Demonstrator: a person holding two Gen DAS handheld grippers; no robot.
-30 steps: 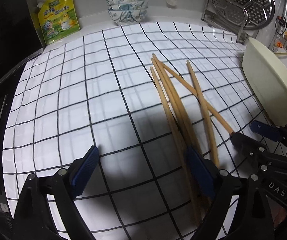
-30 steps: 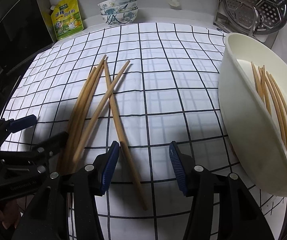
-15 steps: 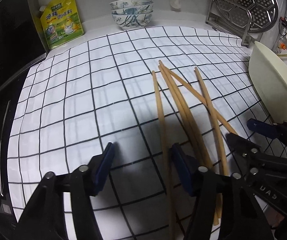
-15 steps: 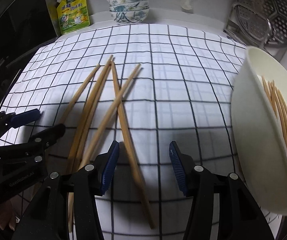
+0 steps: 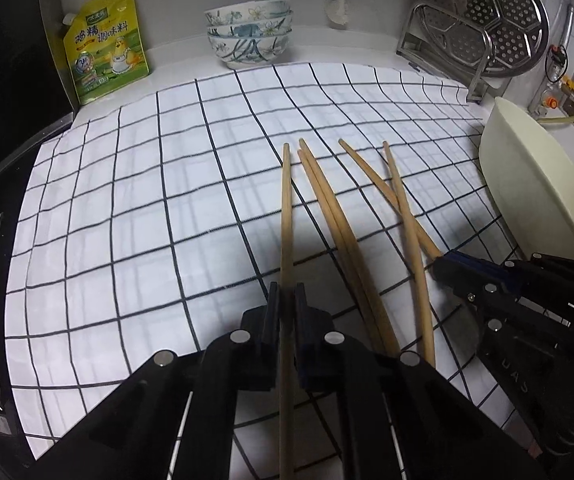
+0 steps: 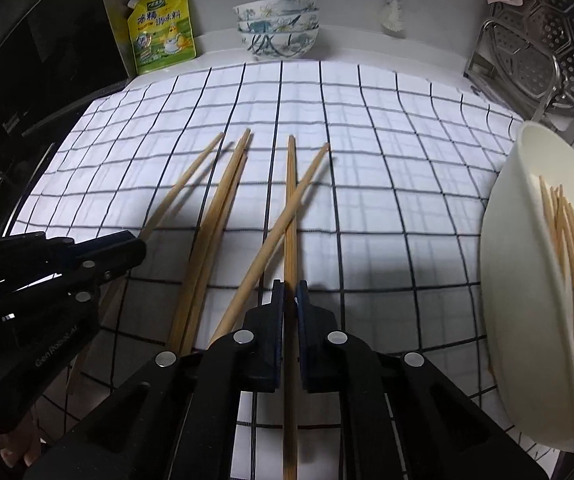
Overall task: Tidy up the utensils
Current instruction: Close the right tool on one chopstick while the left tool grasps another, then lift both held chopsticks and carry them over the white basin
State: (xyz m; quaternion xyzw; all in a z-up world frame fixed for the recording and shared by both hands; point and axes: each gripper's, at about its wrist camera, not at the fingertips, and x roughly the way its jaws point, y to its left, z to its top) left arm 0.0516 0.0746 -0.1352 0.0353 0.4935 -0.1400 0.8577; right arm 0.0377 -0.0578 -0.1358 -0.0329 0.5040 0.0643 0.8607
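A: Item one, left gripper (image 5: 287, 300): clamped on a single chopstick (image 5: 285, 216), leftmost of the spread on the checked cloth (image 5: 127, 200).

B: Item two, right gripper (image 6: 290, 292): pinched shut on its own chopstick (image 6: 290, 208), which crosses a loose one (image 6: 283, 220).

A: Remaining: three loose sticks on the table. Destination: cream bowl (image 6: 503, 248), right edge, sticks already inside.

B: Handling advice: lift each stick straight up and level, clearing the crossed neighbour first, then tip ends into the bowl.
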